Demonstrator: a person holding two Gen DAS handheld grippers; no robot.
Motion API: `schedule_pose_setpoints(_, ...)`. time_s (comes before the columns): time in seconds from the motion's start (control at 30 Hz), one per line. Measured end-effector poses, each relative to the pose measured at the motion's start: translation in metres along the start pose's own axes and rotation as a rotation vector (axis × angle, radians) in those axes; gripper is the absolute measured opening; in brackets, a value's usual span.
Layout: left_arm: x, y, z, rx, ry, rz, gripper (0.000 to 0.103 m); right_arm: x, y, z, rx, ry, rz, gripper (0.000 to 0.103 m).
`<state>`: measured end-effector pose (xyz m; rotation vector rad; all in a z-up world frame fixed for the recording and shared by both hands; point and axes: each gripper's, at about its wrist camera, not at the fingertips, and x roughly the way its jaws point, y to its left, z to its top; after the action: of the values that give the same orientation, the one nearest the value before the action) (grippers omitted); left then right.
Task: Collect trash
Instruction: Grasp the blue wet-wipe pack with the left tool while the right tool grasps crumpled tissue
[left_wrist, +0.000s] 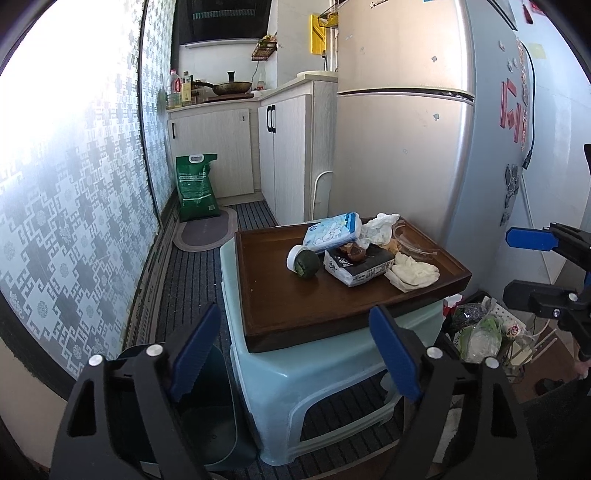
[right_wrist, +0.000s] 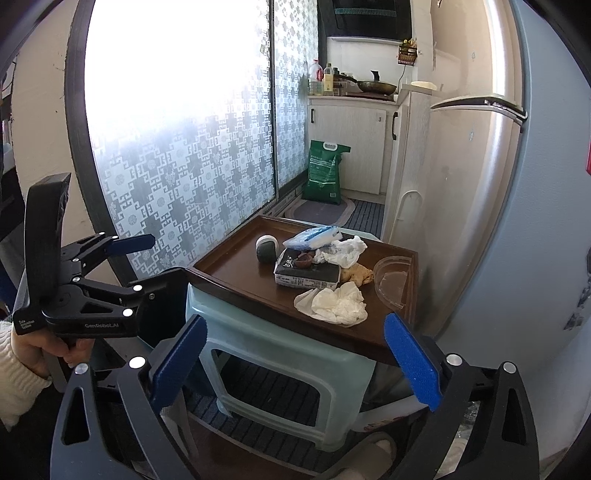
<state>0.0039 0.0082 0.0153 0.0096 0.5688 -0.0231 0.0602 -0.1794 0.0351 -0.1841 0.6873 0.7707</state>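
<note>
Kitchen floor space between a patterned glass door and a silver fridge (left_wrist: 399, 140) holds a pale green plastic stool (left_wrist: 295, 387), and on it sits a dark wooden tray (left_wrist: 280, 295) that serves as the surface. The trash lies on the tray's far half: a blue-and-white plastic packet (left_wrist: 332, 230), a dark green round thing (left_wrist: 306, 263) with a white lid just beside it, a black-and-white carton (left_wrist: 356, 266) with brown scraps on top, crumpled white tissues (left_wrist: 412, 273), another crumpled tissue (right_wrist: 347, 249) behind the carton, and a clear plastic lid (right_wrist: 393, 278) near the fridge-side rim. A dark bin (left_wrist: 207, 413) stands on the floor left of the stool; a bag of refuse (left_wrist: 480, 336) sits to the right.

Several risks seem likely. The tray overhangs the stool, so pressing down on its near edge could tip it and spill everything. The round green thing may roll if nudged. Tissues are limp and could slip from the pads, and the scraps on the carton would fall if it is lifted tilted.

Both hands hold their tools short of the tray, angled downward toward it. The left gripper (left_wrist: 299, 354) has its jaws apart with nothing between them; the right gripper (right_wrist: 295, 360) likewise stands wide and empty, its pads framing the tray's near corner from a distance.
</note>
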Motion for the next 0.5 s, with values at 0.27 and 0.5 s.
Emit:
schedule_pose_setpoints(0.27,0.013,-0.005,0.019,0.09,0.069,-0.108,0.052,0.017,-0.018,0.008,0.065,0.081,0.036,0.075)
schedule_pose_setpoints(0.5,0.041,-0.003,0.048,0.164,0.084,-0.126,0.048,0.052,-0.033,0.014,0.082,0.178,0.004,0.057)
